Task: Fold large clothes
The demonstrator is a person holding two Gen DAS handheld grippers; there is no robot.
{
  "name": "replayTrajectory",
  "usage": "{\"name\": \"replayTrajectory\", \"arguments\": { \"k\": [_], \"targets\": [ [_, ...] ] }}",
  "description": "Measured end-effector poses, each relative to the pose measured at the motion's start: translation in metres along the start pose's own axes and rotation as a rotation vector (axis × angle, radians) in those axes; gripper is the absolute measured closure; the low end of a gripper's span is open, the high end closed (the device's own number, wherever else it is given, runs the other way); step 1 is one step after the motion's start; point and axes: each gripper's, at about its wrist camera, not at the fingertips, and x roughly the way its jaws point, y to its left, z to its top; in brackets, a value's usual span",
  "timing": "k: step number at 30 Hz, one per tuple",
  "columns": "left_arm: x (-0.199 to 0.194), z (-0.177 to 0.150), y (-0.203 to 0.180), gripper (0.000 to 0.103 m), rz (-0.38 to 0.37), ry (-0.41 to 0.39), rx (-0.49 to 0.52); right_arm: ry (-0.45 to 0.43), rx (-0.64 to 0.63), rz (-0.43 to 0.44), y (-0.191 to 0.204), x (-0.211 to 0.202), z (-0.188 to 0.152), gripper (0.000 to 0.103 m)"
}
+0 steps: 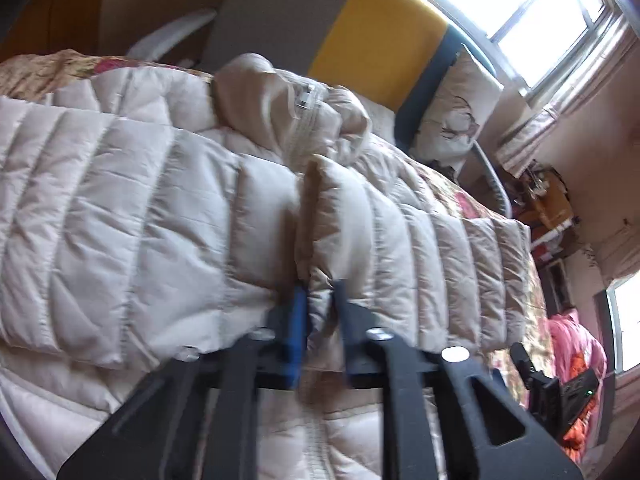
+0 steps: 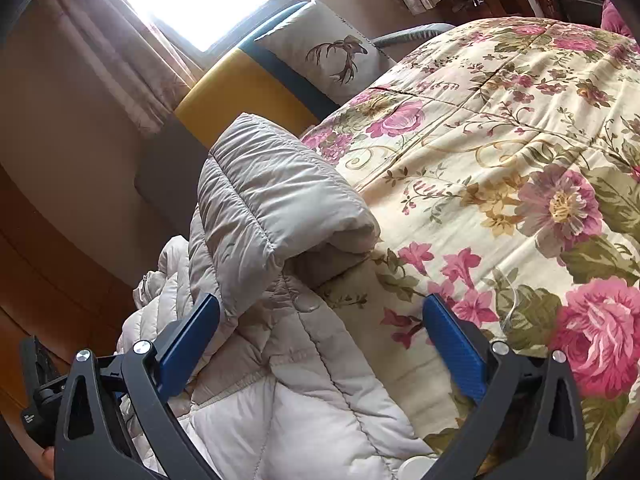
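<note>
Puffy cream quilted down coat (image 1: pixel 160 200) sprawls over my floral bedspread (image 2: pixel 500 140). Left gripper (image 1: pixel 320 300) is pinched narrow on its front edge at six o'clock; right gripper (image 2: pixel 320 320) gapes wide, empty. Fold starting: next, I'd carry that edge across.

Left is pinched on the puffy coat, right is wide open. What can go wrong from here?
1. The left gripper pinches only a thin fold at the edge of the puffer coat; slick fabric may slip out when lifted.
2. The right gripper is open over the sleeve and the floral bedspread; closing could grab the bedspread too.
</note>
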Motion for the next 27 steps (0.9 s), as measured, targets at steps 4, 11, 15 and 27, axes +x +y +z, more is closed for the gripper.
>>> {"name": "replayTrajectory", "arguments": {
  "k": [4,11,15,27],
  "targets": [
    [-0.035,0.009,-0.013,0.100,-0.056,-0.110,0.044,-0.004,0.011,0.001,0.000,-0.005,-0.002,0.002],
    [-0.077,0.028,0.033,0.100,0.015,-0.210,0.003,-0.004,0.014,0.002,-0.001,-0.006,-0.002,0.002],
    [-0.067,0.016,0.075,0.100,0.075,-0.175,-0.043,-0.001,0.011,-0.004,0.002,-0.003,-0.002,0.002],
    [-0.041,-0.024,0.112,0.100,0.069,-0.199,-0.032,0.068,-0.262,-0.209,0.075,0.035,0.034,0.002]
  ]
}}
